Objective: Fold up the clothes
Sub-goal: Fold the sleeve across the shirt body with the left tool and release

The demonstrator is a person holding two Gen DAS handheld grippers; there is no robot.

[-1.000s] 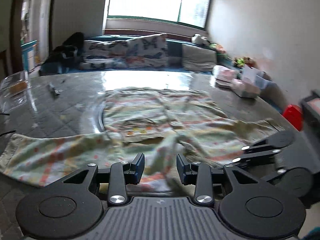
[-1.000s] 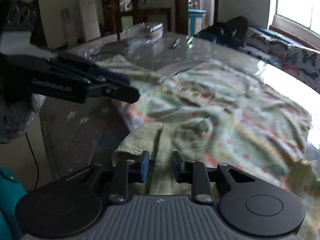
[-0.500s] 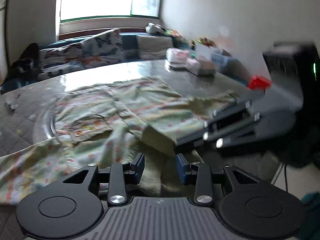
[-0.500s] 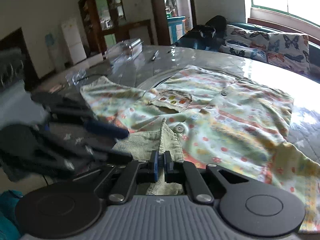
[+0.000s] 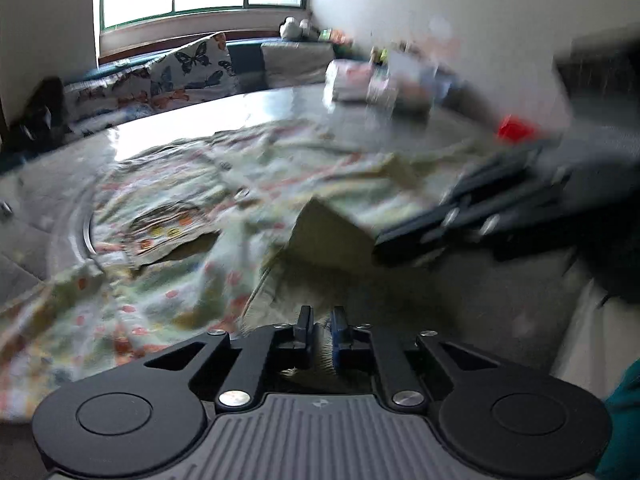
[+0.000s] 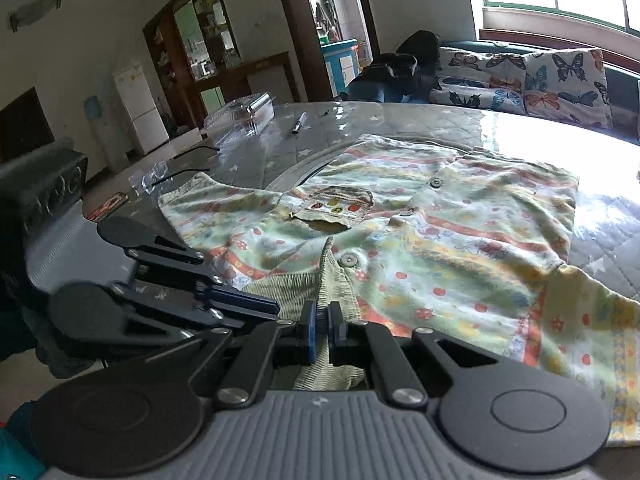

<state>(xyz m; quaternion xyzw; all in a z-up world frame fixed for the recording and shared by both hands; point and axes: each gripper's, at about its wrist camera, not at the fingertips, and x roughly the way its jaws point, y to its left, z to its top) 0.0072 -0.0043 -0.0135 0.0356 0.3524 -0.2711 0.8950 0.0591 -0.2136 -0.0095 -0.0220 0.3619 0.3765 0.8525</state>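
Note:
A small green shirt [image 6: 440,216] with coloured stripes, dots, a chest pocket and snap buttons lies spread on the grey table [image 6: 360,124]. Its ribbed collar [image 6: 304,288] is at the near edge. My right gripper [image 6: 322,330] is shut on the collar. My left gripper [image 5: 321,330] is shut on the collar too, and the shirt [image 5: 168,216] lies blurred ahead of it. Each gripper shows in the other's view: the left one [image 6: 224,304] just left of the right, the right one [image 5: 472,216] blurred at the right.
A clear plastic box [image 6: 240,114], a pen [image 6: 298,124] and a black cable [image 6: 188,172] lie at the table's far left. Packets [image 5: 360,84] sit at its far right corner. A sofa with butterfly cushions [image 6: 520,76] stands behind the table.
Both grippers were open a second ago. The right one shut on the collar first, then the left one moved right and shut on it. The left view is motion-blurred now.

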